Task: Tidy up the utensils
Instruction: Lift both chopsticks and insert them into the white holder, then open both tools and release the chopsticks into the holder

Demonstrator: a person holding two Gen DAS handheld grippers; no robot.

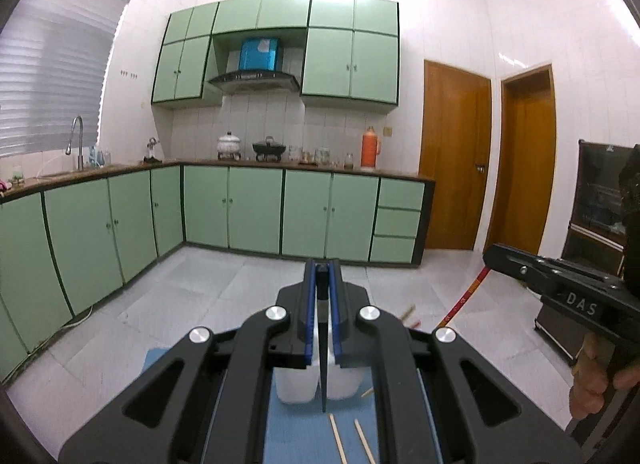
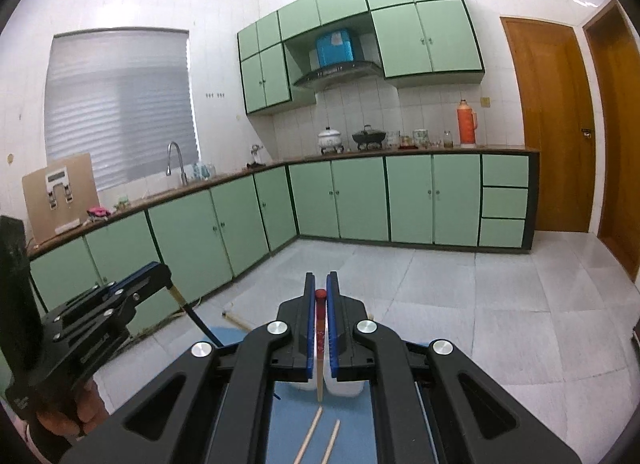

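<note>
Green kitchen cabinets ring a tiled floor; below lies a blue mat (image 1: 296, 436) on the bench. Left tongs (image 1: 322, 270) are clenched on a black chopstick (image 1: 322, 364), right tongs (image 2: 320, 284) on a red one (image 2: 320, 328), both above the white holder (image 1: 296, 386). I judge neither is stowed yet; two wooden chopsticks (image 1: 352, 442) wait on the mat, nothing blocking

Both wrist views look nearly level across the kitchen, sharing the green cabinets (image 1: 256, 211) and blue mat (image 2: 320, 436).
</note>
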